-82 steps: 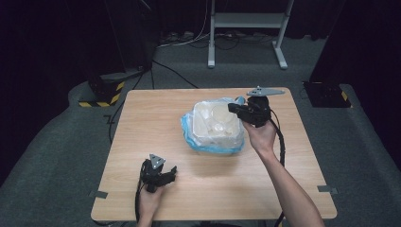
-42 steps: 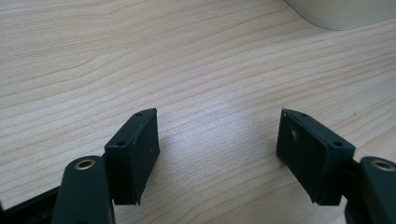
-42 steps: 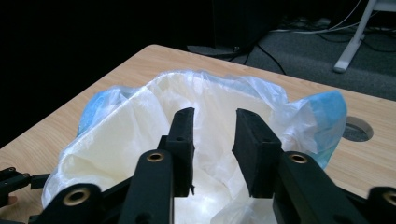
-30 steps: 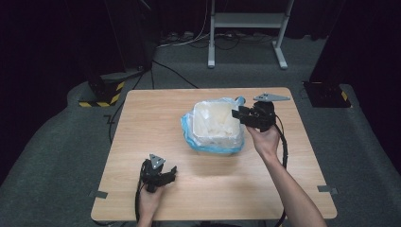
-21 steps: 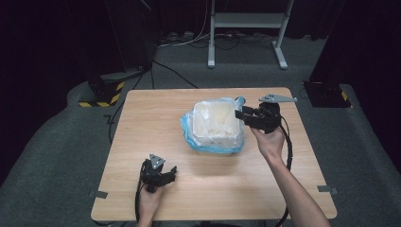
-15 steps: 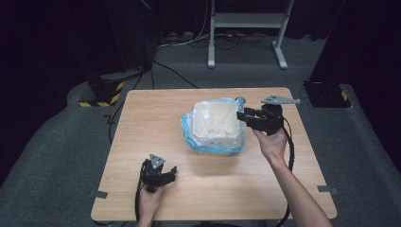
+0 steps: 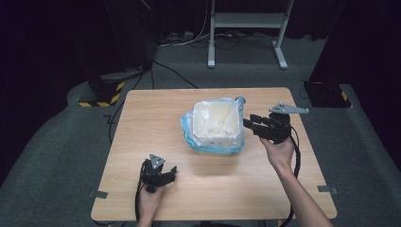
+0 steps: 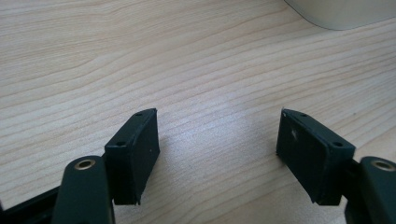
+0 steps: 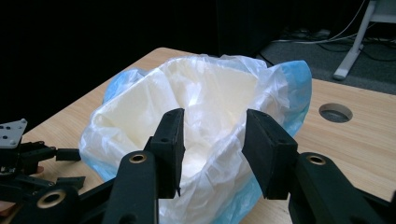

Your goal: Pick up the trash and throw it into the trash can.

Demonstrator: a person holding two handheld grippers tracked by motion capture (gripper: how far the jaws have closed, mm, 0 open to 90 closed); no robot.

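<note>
A white bin (image 7: pixel 215 124) lined with a thin clear-and-blue plastic bag (image 7: pixel 189 135) stands in the middle of the wooden table (image 7: pixel 156 113). My right gripper (image 7: pixel 249 125) hovers at the bin's right side and points at it, open. In the right gripper view the jaws (image 9: pixel 212 135) stand apart and frame the bag's (image 9: pixel 205 93) rumpled rim, with no pad pressing on it. My left gripper (image 7: pixel 171 174) rests on the table near the front left, open. In the left gripper view bare wood lies between its jaws (image 8: pixel 217 140).
A round hole (image 9: pixel 336 112) is cut in the tabletop beyond the bin. On the floor behind the table are a white stand (image 7: pixel 246 28), cables, a yellow-and-black striped base (image 7: pixel 101 92) at left and a dark box (image 7: pixel 326 90) at right.
My right gripper has drawn away to the right, from the bin's far right rim to a spot beside its right wall. The left gripper and the bin have stayed put.
</note>
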